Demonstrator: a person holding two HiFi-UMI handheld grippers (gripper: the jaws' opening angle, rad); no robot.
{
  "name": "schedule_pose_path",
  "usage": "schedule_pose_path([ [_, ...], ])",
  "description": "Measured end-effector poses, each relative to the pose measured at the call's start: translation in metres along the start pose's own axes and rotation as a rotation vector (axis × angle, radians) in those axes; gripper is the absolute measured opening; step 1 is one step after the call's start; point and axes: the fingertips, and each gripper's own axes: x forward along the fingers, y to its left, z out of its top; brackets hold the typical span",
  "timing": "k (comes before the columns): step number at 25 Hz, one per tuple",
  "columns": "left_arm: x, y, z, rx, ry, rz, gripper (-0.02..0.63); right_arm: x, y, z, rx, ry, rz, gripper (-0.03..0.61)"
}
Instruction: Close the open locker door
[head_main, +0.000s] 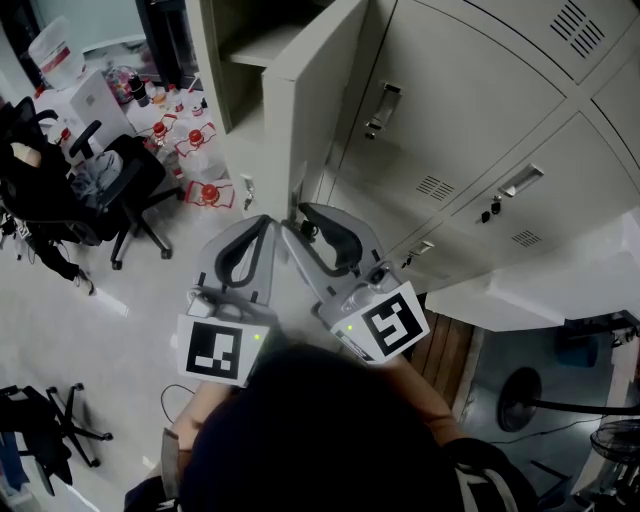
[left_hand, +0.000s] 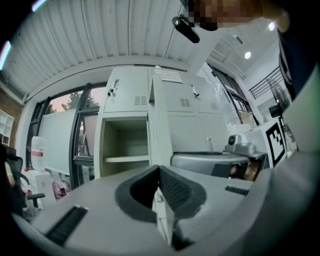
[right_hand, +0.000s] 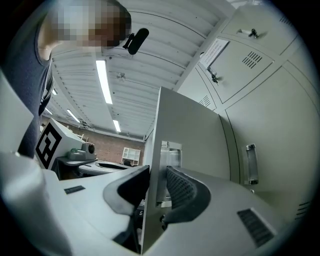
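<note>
The open locker door (head_main: 310, 90) is a pale grey panel swung out from its compartment (head_main: 255, 50), which holds one bare shelf. Both grippers are at the door's free edge near the latch. My left gripper (head_main: 268, 222) points level with its jaws closed on the door's edge (left_hand: 154, 125); in the left gripper view (left_hand: 159, 172) the pads meet around it. My right gripper (head_main: 298, 216) straddles the same edge just to the right. In the right gripper view (right_hand: 157, 185) the door (right_hand: 190, 130) stands between the pads with slim gaps, so it is open.
Closed lockers (head_main: 470, 110) with handles (head_main: 383, 108) fill the right. On the floor at left are a black office chair (head_main: 110, 190) and several red-capped water jugs (head_main: 195, 140). A floor fan (head_main: 525, 400) stands at lower right.
</note>
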Motion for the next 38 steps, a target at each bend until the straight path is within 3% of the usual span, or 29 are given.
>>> schedule_pose_path([
  [13,0.004,0.035,0.003,-0.008,-0.003,0.055,0.002,0.019,0.004,-0.005,0.021,-0.001,0.052,0.117],
  [23,0.008,0.071,0.002,-0.011,-0.009,0.029,0.002,0.063,0.015,-0.018,0.081,0.031,0.093,0.133],
  [38,0.030,0.141,-0.006,-0.012,0.015,-0.010,0.002,0.128,0.017,-0.028,0.012,0.037,0.001,0.118],
])
